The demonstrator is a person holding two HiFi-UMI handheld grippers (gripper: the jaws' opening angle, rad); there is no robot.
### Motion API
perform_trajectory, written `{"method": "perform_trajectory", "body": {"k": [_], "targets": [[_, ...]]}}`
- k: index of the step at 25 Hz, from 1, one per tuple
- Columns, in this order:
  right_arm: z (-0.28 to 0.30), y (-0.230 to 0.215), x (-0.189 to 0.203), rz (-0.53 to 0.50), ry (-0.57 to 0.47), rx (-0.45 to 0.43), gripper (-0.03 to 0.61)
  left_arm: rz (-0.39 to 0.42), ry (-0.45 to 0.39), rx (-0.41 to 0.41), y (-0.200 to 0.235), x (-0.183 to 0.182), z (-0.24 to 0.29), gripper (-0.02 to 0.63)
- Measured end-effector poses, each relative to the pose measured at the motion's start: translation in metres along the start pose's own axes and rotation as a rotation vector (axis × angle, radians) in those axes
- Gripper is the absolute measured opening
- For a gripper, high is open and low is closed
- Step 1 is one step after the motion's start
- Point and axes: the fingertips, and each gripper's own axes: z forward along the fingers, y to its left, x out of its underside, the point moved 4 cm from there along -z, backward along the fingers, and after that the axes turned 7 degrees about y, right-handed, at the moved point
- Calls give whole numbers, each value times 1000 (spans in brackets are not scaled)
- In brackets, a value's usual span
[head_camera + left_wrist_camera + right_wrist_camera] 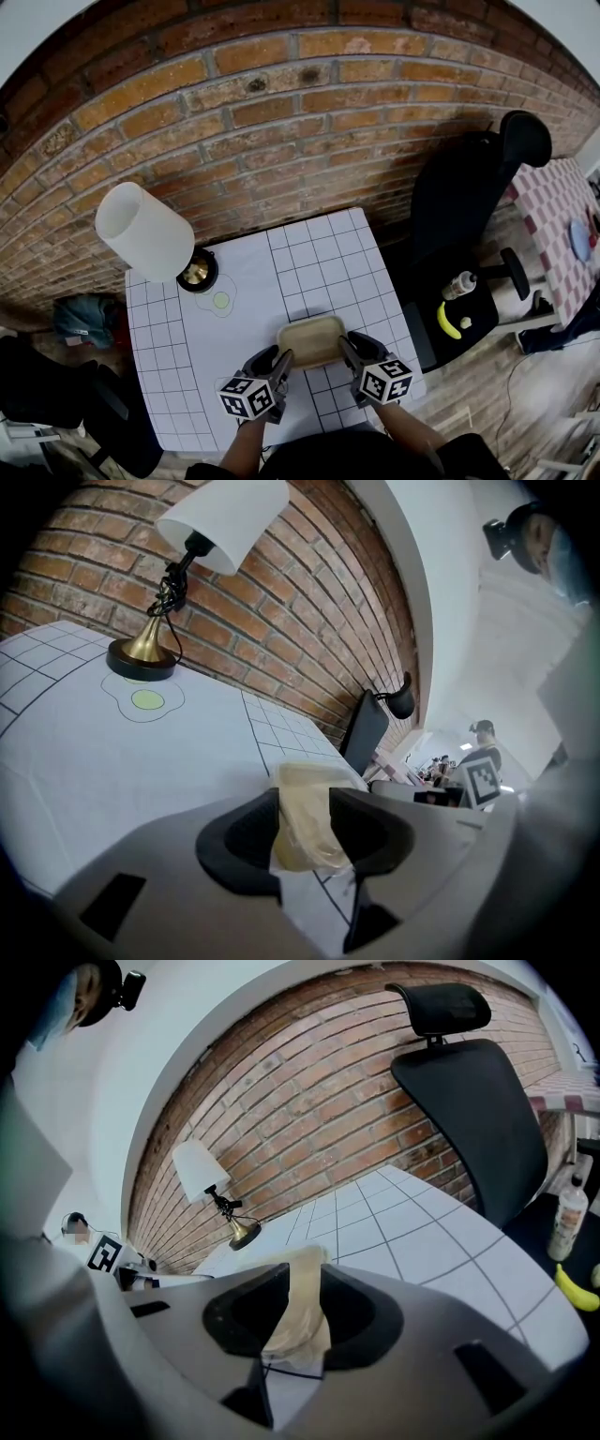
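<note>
At the near edge of the table (234, 281), covered in a white cloth ruled with squares, I hold a beige tray (312, 339) from both ends. A black office chair (459, 202) stands off the right side, well apart from my work. A lamp (145, 232) with a white shade and brass foot stands at the far left corner.

Findings:
- The left gripper (272, 361) is closed on the tray's left rim; the right gripper (356, 349) is closed on its right rim. Both gripper views show only a thin, pale lip pinched between the pads.
- The tray wall looks thin and buckles where it is clamped. I cannot tell whether its base rests on the cloth.

Risks, as I judge them:
- Pulling the two ends apart or twisting them unevenly could crease or tear the rim.
- With so shallow a bite, one end could slip free, and the tray would swing or drop off the near edge.
- A wide sweep to the far left could strike the lamp shade.

A bottle (457, 284) and a banana (449, 322) lie on the chair seat. A small green disc (221, 300) is marked on the cloth near the lamp foot.
</note>
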Motion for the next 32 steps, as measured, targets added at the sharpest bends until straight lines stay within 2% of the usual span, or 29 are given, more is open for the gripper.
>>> {"method": "perform_trajectory", "body": {"k": [8, 16, 26, 32], "targets": [[-7, 5, -7, 9, -36, 3, 91, -1, -23, 15, -4, -5, -6, 158], [-18, 15, -21, -4, -101, 3, 45, -1, -69, 39, -9, -14, -18, 156], [-35, 40, -29, -26, -182, 12, 32, 42, -121, 63, -15, -28, -46, 99], [-47, 60, -34, -35, -233, 19, 28, 69, -152, 78, -21, -34, -67, 91]]}}
